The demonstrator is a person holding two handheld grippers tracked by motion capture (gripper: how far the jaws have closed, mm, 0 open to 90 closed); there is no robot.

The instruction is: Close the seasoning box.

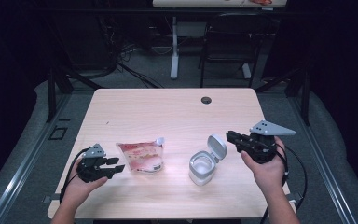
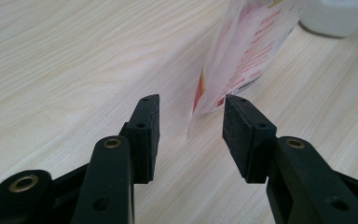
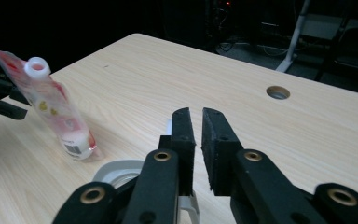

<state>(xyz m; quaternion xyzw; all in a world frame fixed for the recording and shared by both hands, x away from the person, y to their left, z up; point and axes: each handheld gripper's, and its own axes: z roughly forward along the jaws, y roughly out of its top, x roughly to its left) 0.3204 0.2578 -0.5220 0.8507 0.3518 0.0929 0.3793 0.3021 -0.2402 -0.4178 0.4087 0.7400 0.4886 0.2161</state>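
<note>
Pouch (image 1: 141,157) lies spout toward the jar (image 1: 202,167); left claw (image 1: 116,165) released beside it, right claw (image 1: 229,136) nearly clenched, empty

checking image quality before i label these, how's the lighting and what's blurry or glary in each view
High view: the table is lit and its surroundings dark, with glare beside the pouch. Left gripper view: the jaws are sharp, the pouch soft. Right gripper view: dim, dark background, near jaws slightly soft.

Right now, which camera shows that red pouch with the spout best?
The high view: the whole pouch lies in sight, spout included. The right gripper view shows it from the side, its far end cut off. The left gripper view gives a close, blurred corner.
</note>
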